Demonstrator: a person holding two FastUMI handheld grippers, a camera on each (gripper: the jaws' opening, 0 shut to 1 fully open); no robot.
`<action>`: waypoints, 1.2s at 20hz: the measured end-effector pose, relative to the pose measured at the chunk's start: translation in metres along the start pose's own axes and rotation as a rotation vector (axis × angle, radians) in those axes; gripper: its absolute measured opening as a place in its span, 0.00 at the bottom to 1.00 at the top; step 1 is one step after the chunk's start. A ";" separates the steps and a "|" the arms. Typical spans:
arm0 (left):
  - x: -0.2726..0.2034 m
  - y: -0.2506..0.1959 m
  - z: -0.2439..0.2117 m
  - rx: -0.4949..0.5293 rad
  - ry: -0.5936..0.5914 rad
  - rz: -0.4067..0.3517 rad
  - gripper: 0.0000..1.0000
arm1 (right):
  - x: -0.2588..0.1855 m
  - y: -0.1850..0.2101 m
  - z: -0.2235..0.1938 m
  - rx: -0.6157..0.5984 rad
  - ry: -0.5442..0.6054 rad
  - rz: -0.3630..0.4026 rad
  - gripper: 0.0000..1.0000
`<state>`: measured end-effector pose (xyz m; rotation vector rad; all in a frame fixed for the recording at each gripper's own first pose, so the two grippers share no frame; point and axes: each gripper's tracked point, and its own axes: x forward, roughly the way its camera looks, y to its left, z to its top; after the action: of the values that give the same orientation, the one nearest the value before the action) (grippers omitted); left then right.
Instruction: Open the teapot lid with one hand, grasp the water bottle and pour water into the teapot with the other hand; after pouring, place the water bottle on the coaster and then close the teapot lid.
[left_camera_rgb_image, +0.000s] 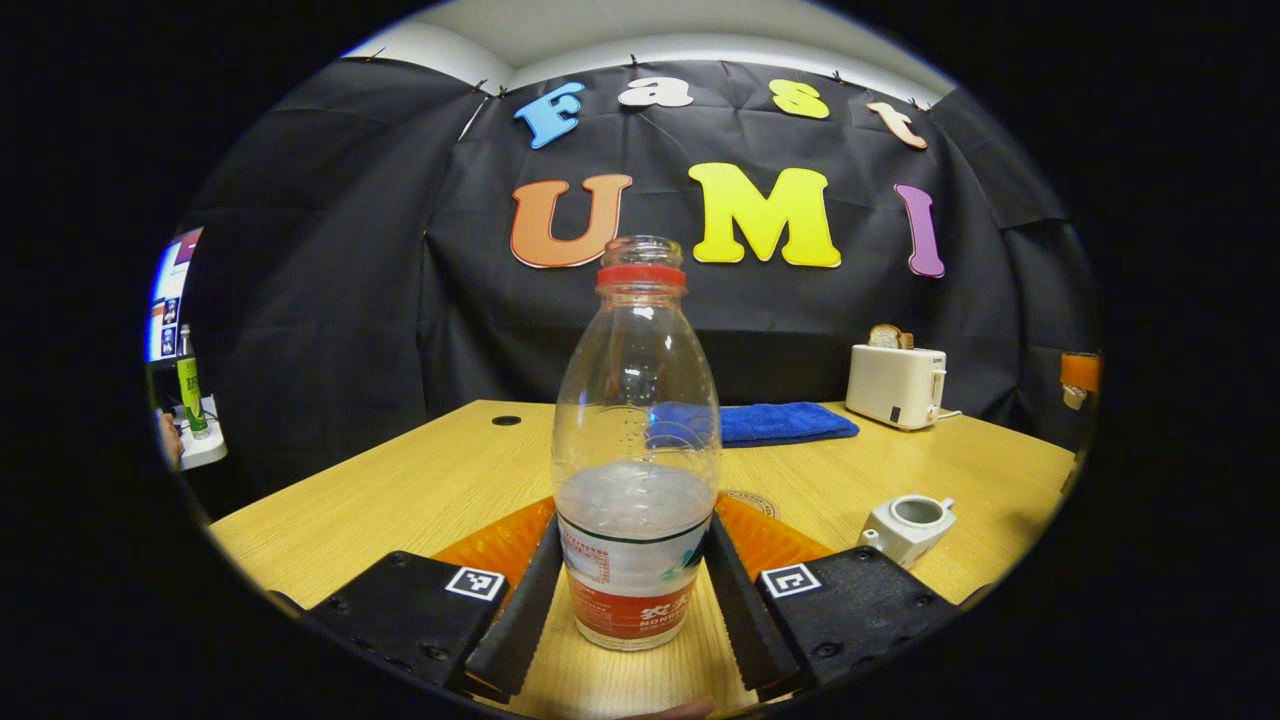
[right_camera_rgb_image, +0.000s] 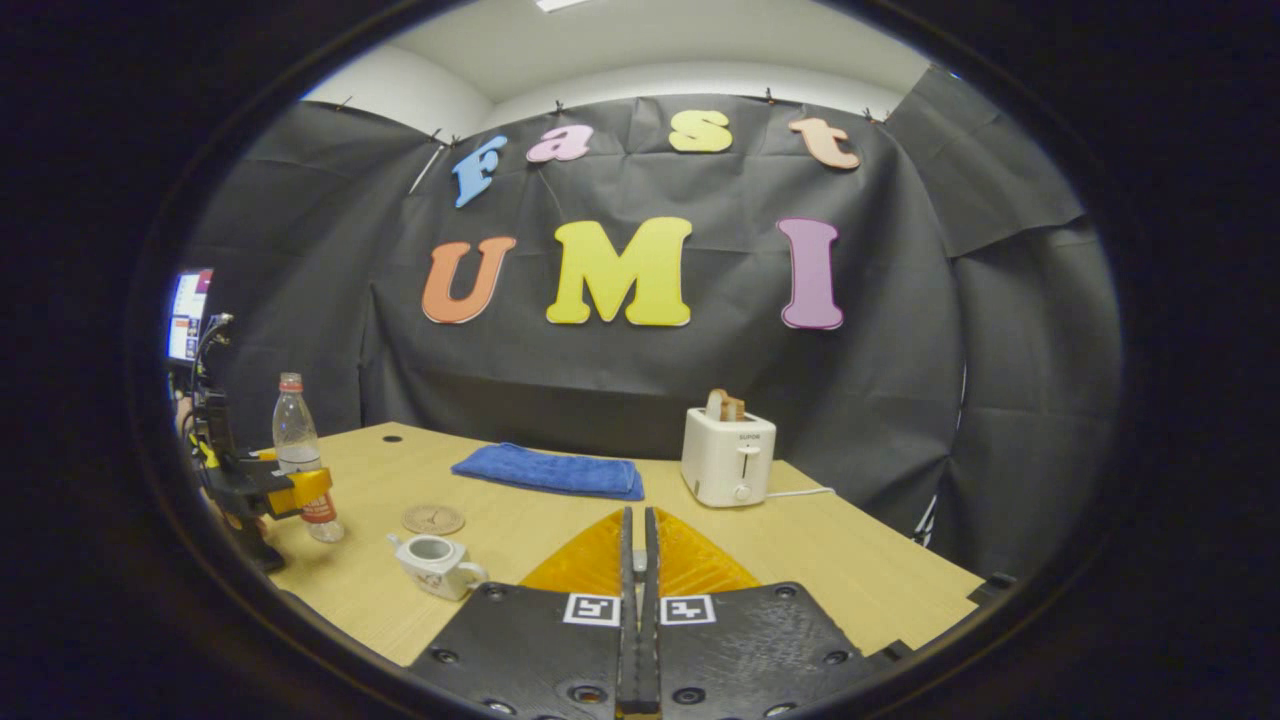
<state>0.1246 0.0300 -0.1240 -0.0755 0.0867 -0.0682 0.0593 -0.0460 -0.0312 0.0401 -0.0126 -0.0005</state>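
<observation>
A clear water bottle with a red neck ring and no cap stands upright on the wooden table, about a third full. My left gripper is shut on its lower part, one finger against each side. The right gripper view has the same bottle at far left with the left gripper on it. A white teapot sits to the right with its top open; it is also low left in the right gripper view. A round coaster lies behind it. My right gripper is shut, with nothing seen between its fingers.
A folded blue towel lies at the back of the table. A white toaster with a slice of bread stands to its right, its cord trailing off. The table's right edge is near the black cloth wall. A screen glows at far left.
</observation>
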 end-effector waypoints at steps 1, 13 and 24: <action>-0.002 0.000 0.001 0.007 0.003 0.005 0.77 | 0.000 -0.002 0.000 -0.003 0.000 -0.002 0.00; -0.014 -0.001 0.019 0.439 0.104 0.100 0.75 | 0.000 -0.023 0.000 -0.025 0.012 -0.035 0.00; -0.011 -0.008 0.012 0.952 0.210 0.077 0.74 | 0.002 -0.023 -0.005 -0.063 0.038 -0.043 0.00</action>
<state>0.1141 0.0239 -0.1106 0.8872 0.2590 -0.0344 0.0609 -0.0684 -0.0371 -0.0230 0.0260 -0.0429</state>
